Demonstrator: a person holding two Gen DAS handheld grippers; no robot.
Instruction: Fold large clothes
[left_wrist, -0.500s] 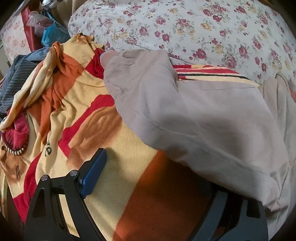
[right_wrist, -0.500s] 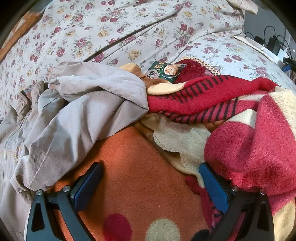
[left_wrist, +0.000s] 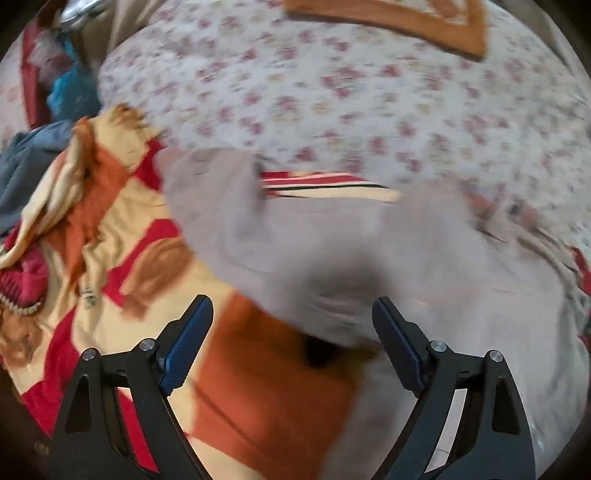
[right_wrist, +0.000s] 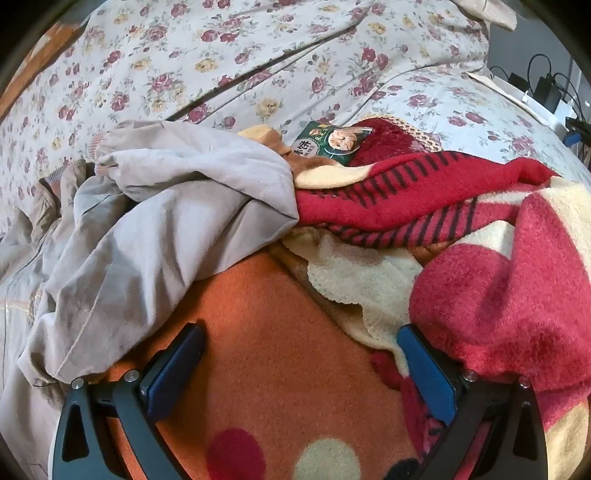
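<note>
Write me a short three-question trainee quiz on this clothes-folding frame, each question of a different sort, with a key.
1. True or false: the right gripper is clamped on the grey jacket.
2. Multiple choice: the green snack packet lies on A) the red and cream blanket, B) the jacket, C) the floor.
3. Fill in: the sheet on the bed has a ____ print.

Key: 1 false, its jaws stand open over the blanket. 2 A. 3 floral.

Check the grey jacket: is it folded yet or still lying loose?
Loose. The grey jacket lies crumpled over the orange blanket, its sleeve bunched and creased, with no neat folded edges.
</note>
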